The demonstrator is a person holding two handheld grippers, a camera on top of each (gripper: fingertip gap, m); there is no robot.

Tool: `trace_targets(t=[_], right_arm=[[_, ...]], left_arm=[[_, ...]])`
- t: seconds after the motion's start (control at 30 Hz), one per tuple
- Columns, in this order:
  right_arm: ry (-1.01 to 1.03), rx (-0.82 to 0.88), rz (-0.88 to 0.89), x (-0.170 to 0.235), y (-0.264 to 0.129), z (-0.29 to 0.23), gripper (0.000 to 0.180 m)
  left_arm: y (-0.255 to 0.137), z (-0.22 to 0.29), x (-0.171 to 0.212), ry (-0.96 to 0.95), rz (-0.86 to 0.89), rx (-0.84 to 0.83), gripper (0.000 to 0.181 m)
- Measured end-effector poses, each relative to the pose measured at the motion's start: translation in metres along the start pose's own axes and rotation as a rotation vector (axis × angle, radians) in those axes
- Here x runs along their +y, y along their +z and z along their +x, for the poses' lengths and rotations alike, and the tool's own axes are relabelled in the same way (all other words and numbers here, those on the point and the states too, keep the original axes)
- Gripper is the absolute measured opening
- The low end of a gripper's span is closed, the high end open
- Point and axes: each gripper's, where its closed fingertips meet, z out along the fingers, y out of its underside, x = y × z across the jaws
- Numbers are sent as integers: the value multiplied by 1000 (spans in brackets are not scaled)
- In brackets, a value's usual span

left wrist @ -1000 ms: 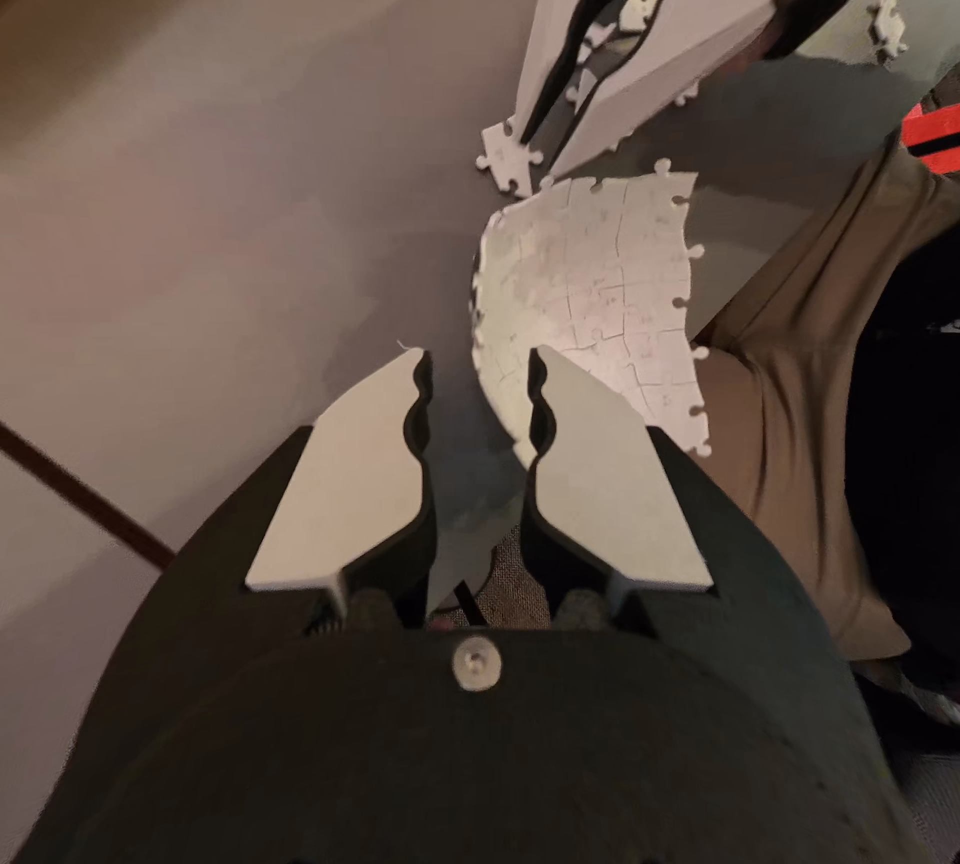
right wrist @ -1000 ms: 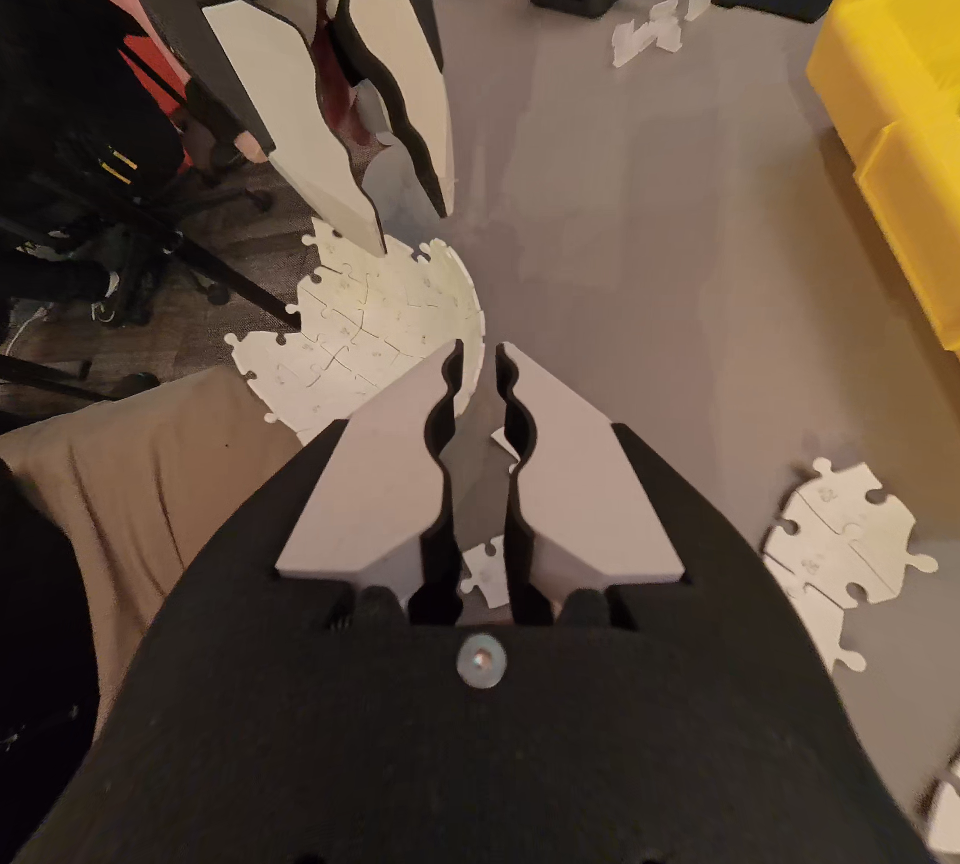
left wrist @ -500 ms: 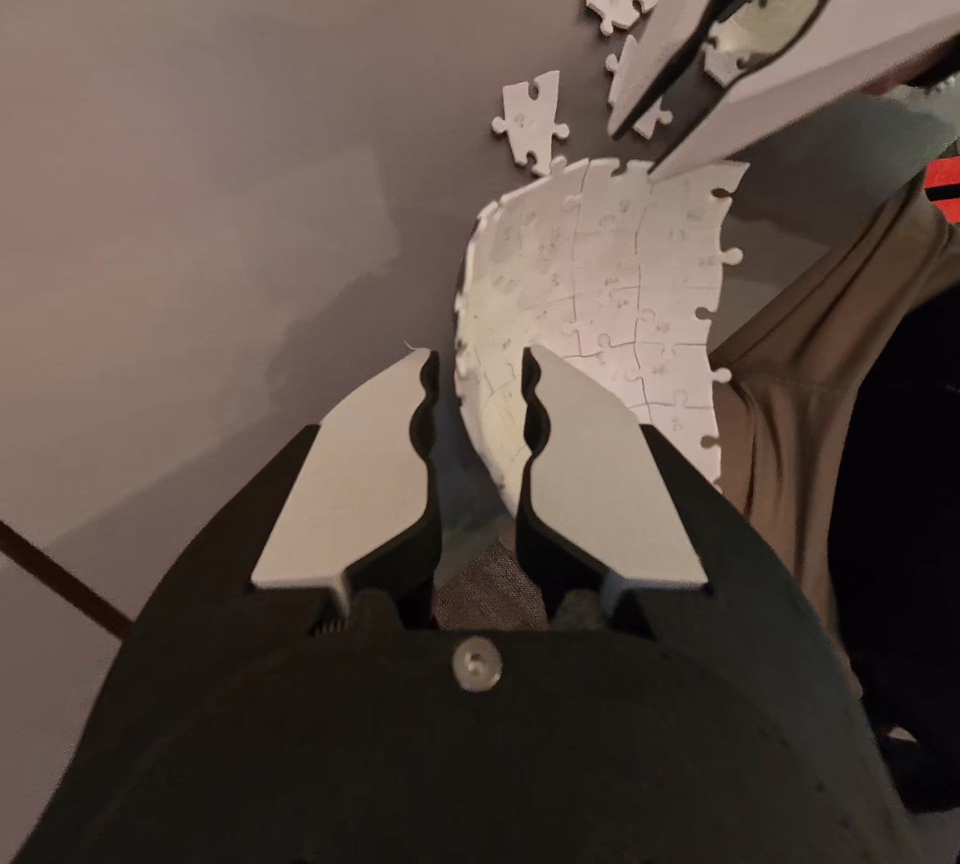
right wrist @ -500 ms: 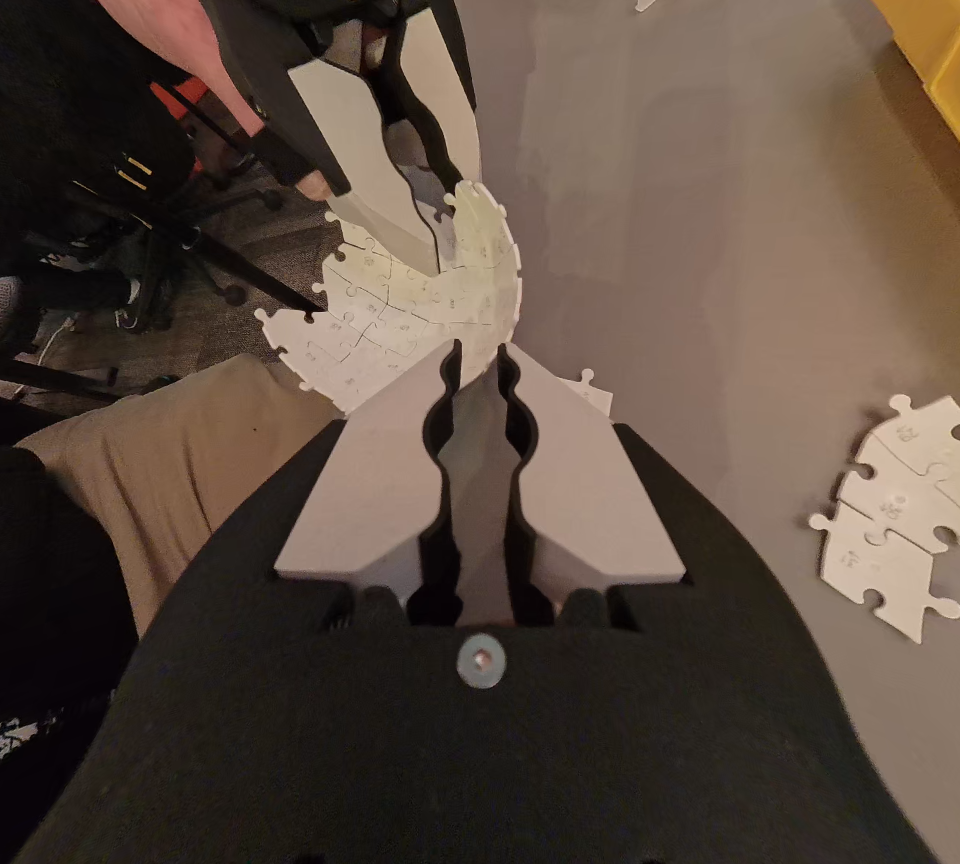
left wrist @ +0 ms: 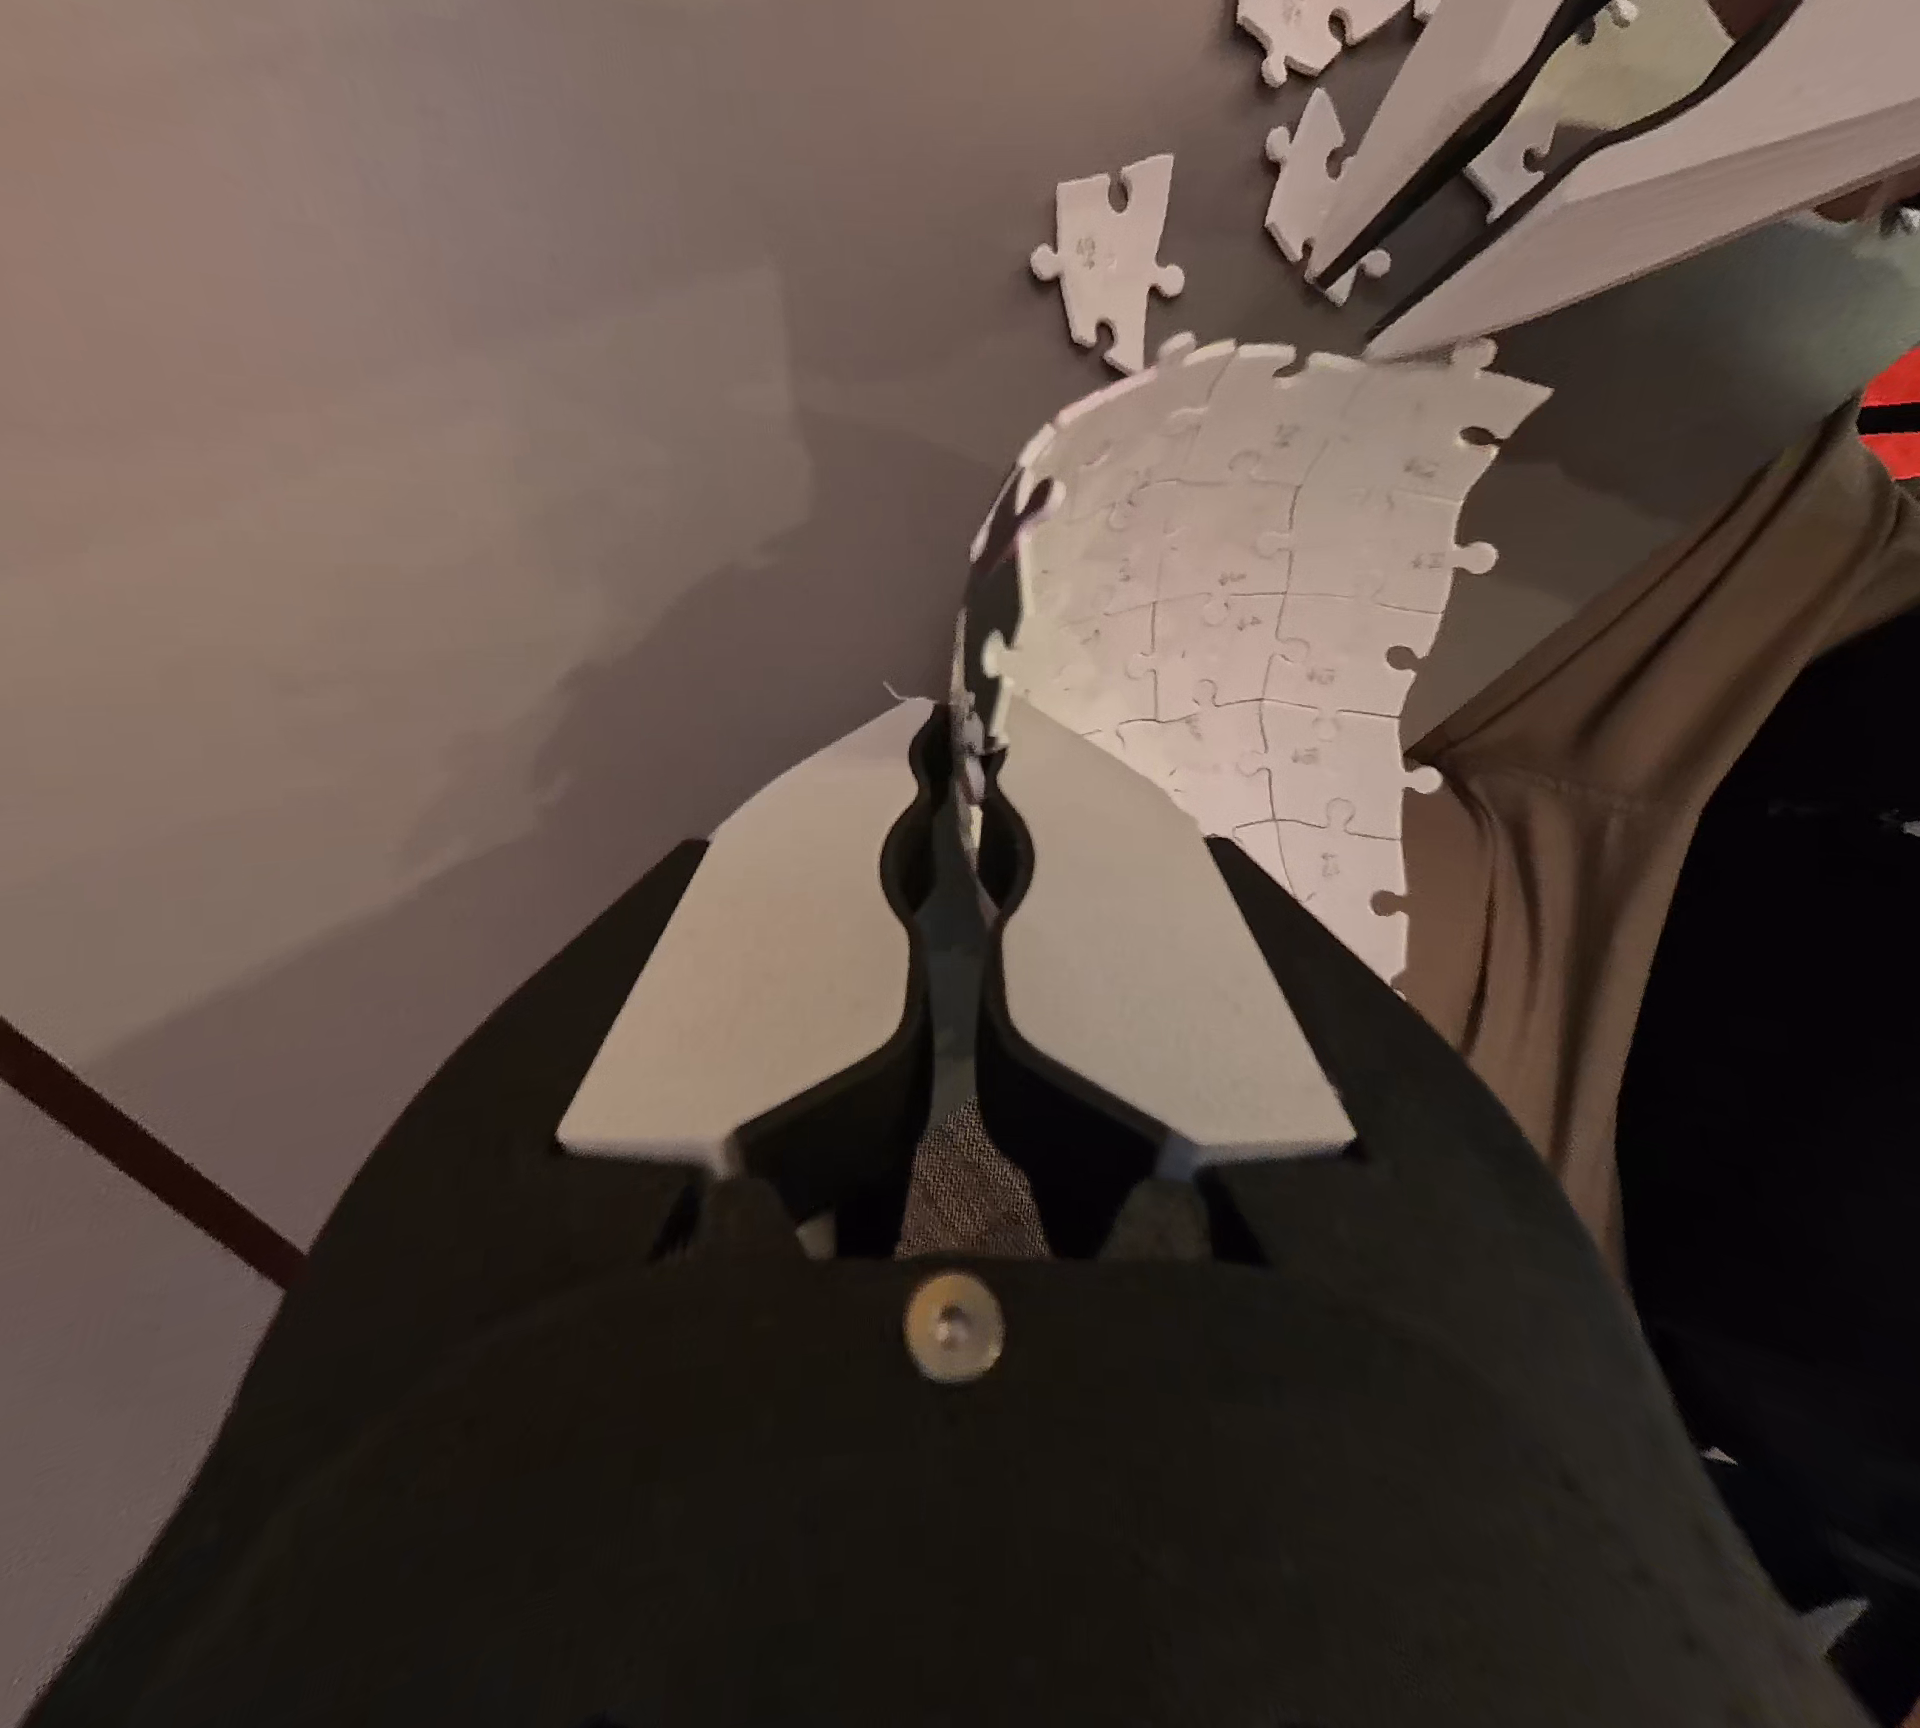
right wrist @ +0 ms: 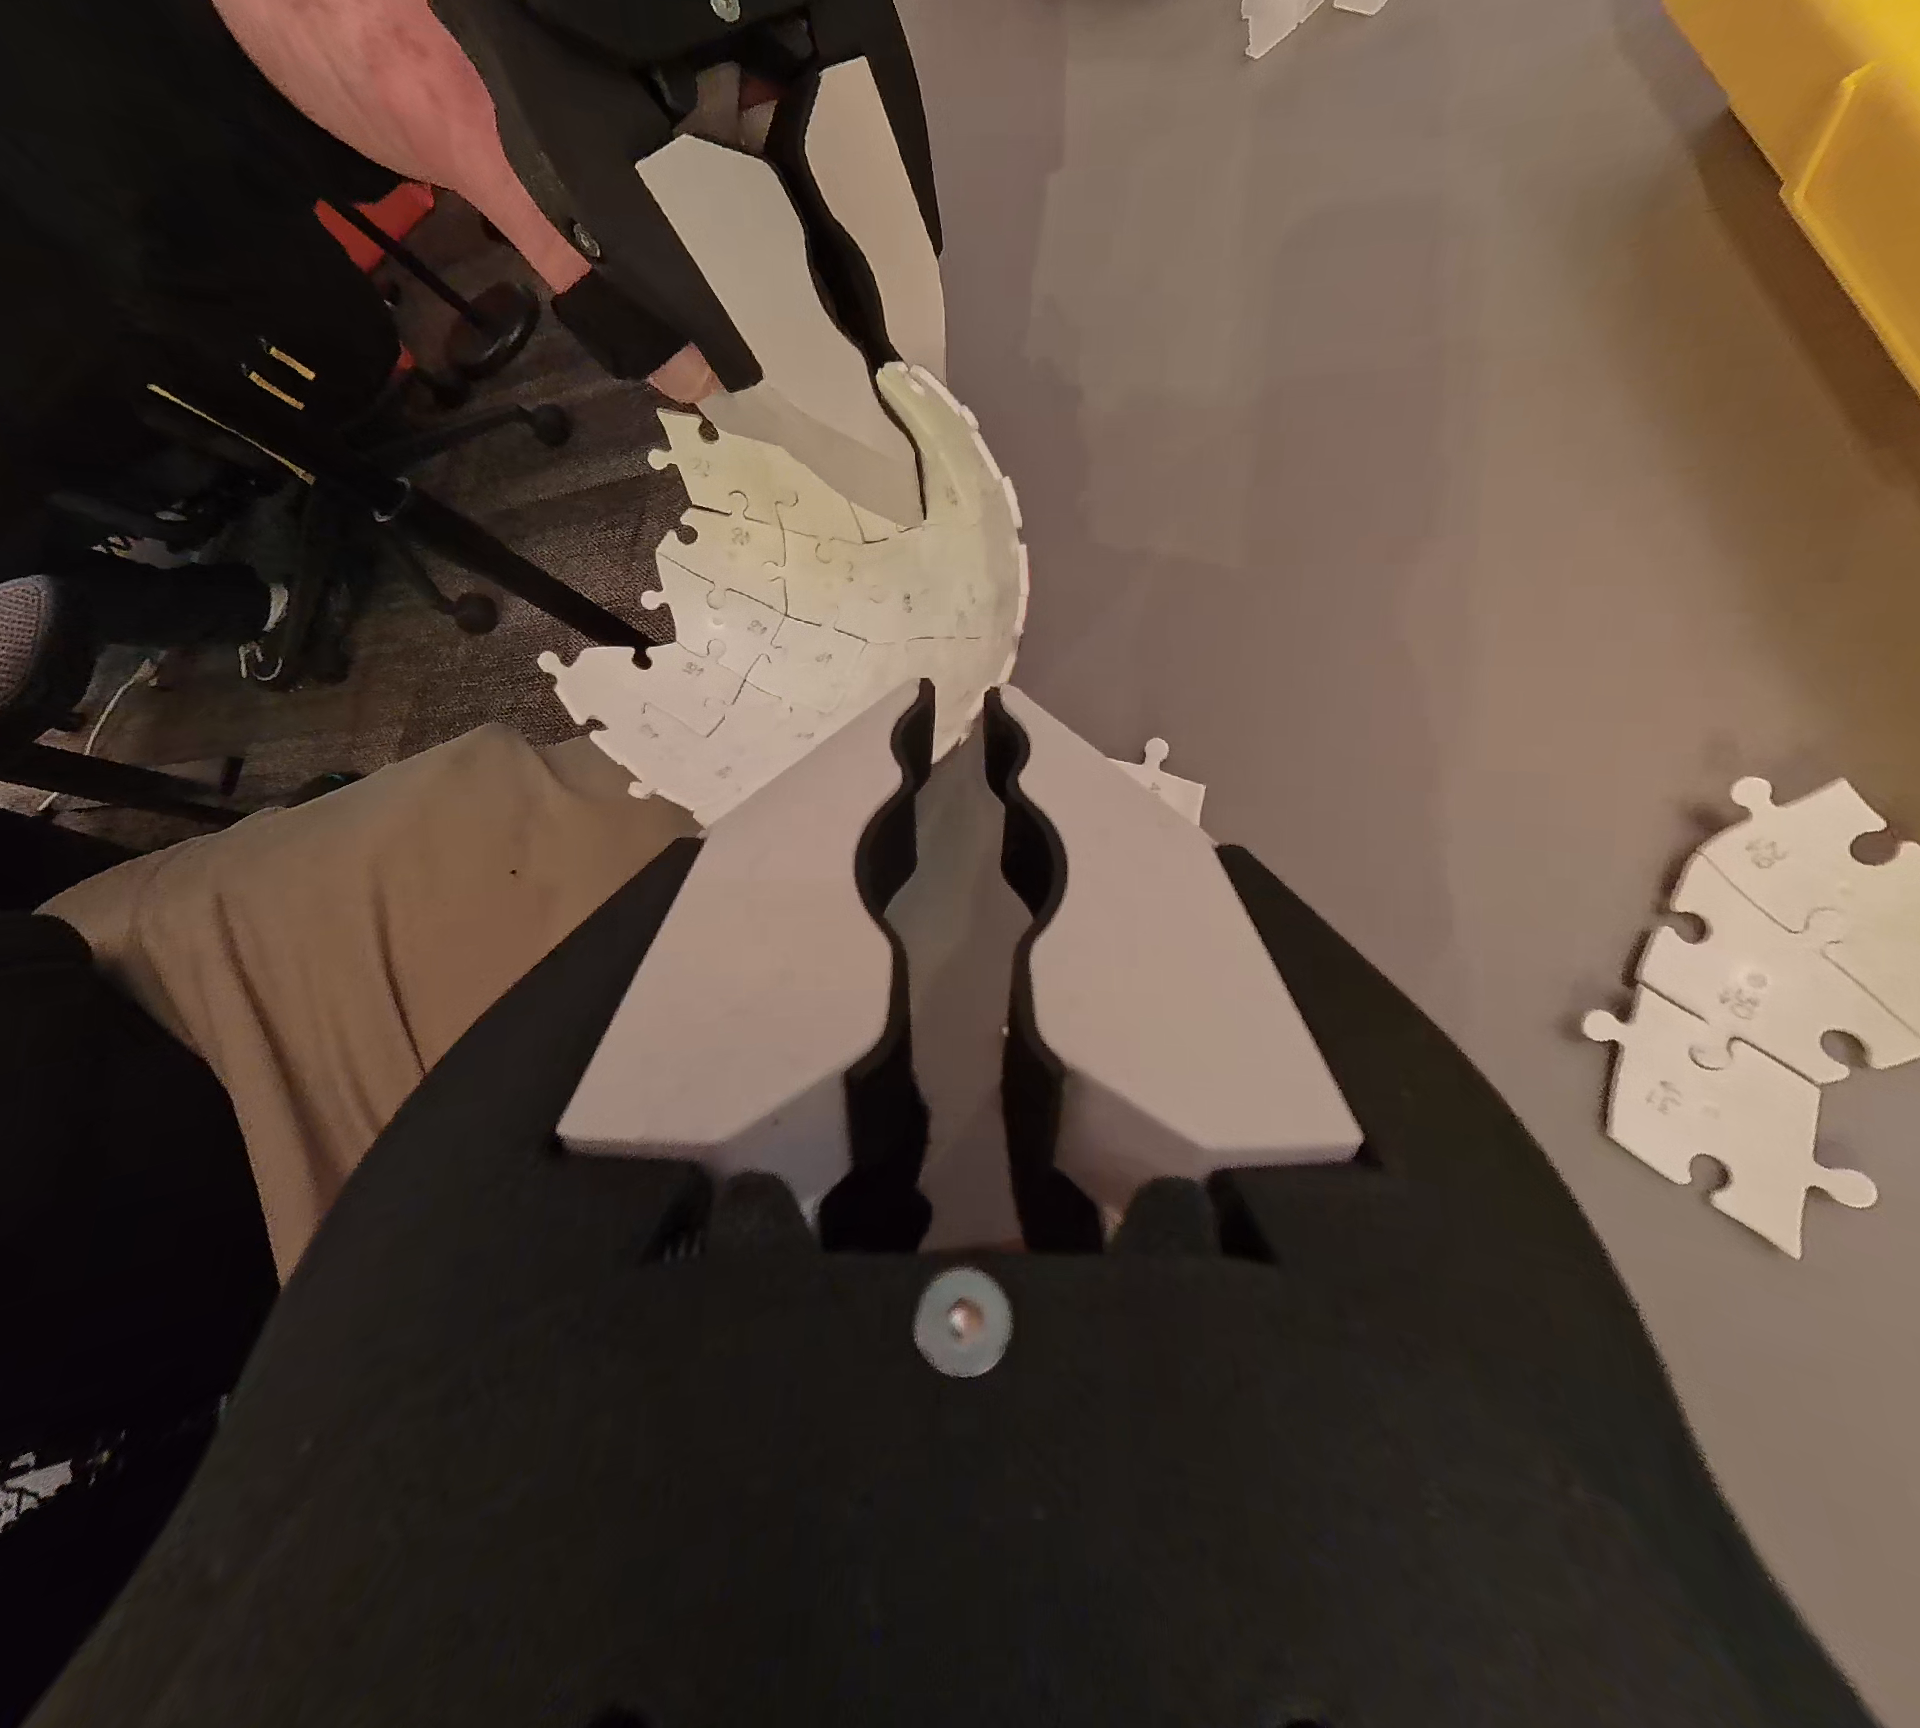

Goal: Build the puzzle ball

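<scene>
Two grippers are meeting at the curved puzzle shell (right wrist: 831, 608) overhanging the table (right wrist: 1351, 431) edge: left gripper (left wrist: 961, 743) clamping its rim, right gripper (right wrist: 956, 702) slightly parted, empty, nosing its opposite edge.

It looks like an office: a grey table (right wrist: 1351, 431), a rolling chair (right wrist: 416, 473) on carpet, and a yellow bin (right wrist: 1818, 37).

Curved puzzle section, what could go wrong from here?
One: the left claw pinches only the rim of the curved puzzle section, so joints could pop apart. Two: the section hangs partly past the table edge; pieces might fall to the floor. Three: the right claw, tips at the opposite rim, could push pieces out.
</scene>
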Motion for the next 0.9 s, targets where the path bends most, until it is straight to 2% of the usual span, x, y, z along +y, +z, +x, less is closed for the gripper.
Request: trace_targets(t=[0.33,0.77,0.9], right_arm=[[26,28,26,0,-10,7,14],[54,44,24,8,-8,-4,25],[63,41,5,15,1,-11,26]], left_arm=[[-10,-14,-3,-59,92,-41,3],[-35,-50,-1,-262,438,-201,3],[-37,-48,4,-302,493,-204,13]])
